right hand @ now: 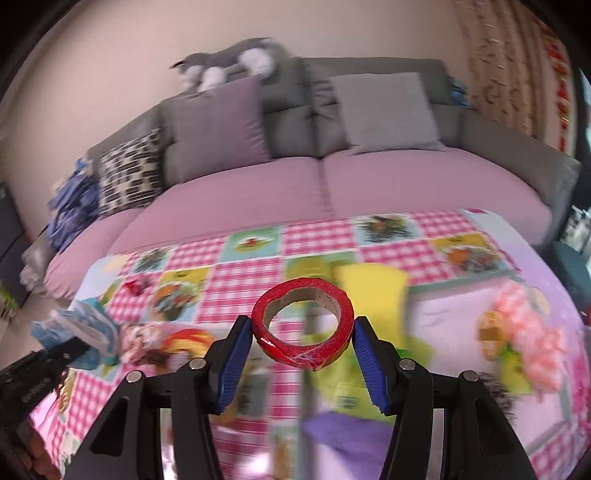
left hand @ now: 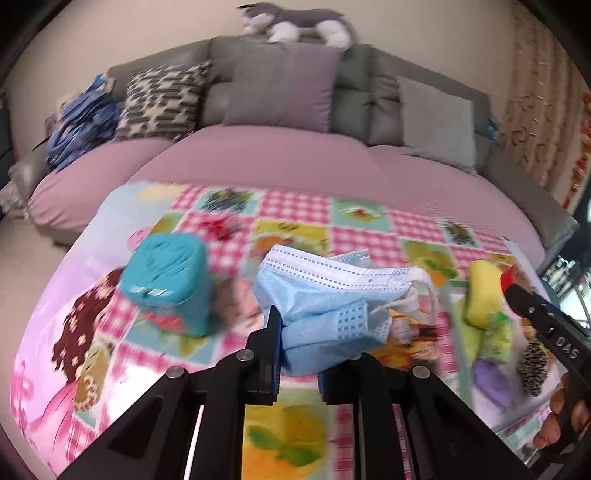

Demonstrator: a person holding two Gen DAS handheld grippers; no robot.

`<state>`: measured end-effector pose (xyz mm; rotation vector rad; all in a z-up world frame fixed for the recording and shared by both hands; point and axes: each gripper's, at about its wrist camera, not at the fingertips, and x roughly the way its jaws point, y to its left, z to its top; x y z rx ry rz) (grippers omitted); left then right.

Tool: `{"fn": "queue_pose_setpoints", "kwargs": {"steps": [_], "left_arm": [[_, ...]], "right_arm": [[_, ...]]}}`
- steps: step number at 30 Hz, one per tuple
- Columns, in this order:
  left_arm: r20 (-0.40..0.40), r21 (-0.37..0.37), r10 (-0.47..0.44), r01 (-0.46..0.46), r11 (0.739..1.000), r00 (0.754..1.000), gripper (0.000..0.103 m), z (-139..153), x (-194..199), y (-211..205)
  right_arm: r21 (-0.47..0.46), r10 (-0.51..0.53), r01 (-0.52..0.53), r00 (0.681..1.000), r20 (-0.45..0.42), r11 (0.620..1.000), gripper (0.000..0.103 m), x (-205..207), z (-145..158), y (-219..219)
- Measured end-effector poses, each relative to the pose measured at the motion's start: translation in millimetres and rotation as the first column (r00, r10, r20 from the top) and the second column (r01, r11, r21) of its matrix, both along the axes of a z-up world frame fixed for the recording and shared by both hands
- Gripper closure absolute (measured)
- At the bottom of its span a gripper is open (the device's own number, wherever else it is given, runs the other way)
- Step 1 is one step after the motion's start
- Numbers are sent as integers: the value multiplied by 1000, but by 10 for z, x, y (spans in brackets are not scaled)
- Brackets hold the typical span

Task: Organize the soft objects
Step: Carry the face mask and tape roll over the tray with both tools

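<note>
My left gripper (left hand: 314,339) is shut on a bundle of light blue face masks (left hand: 332,295) and holds it above the patterned tablecloth (left hand: 295,210). My right gripper (right hand: 301,332) is shut on a red tape roll (right hand: 303,328), held above a clear tray (left hand: 454,314). The tray holds a yellow sponge (left hand: 484,295), a green sponge (left hand: 498,336), a purple sponge (left hand: 491,376) and a spotted piece (left hand: 532,363). A teal tissue pack (left hand: 170,277) stands on the cloth to the left. In the left wrist view the right gripper (left hand: 511,280) enters from the right over the tray.
A pink-covered grey sofa (left hand: 258,166) stands behind the table with cushions (left hand: 284,88), a plush cat (left hand: 295,24) on its back and blue fabric (left hand: 77,125) at its left end. A curtain (left hand: 543,92) hangs at right.
</note>
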<state>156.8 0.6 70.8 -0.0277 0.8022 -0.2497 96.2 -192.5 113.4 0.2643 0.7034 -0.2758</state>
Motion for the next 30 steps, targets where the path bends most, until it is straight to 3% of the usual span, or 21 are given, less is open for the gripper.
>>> {"fn": "queue_pose_setpoints", "kwargs": {"steps": [7, 13, 23, 30], "left_arm": [[51, 18, -147, 146, 989, 988, 87, 231, -71, -635], [68, 37, -279, 277, 960, 958, 87, 303, -199, -1221], [43, 46, -456, 455, 890, 889, 87, 155, -515, -1969], [-47, 63, -524, 526, 848, 850, 87, -127, -648, -2230]], "right_arm": [[45, -189, 192, 980, -54, 980, 44, -340, -102, -714], [37, -279, 281, 959, -53, 959, 44, -599, -75, -1042], [28, -337, 340, 938, -75, 940, 44, -789, -78, -1252], [49, -316, 326, 938, -144, 944, 44, -711, -263, -1270]]}}
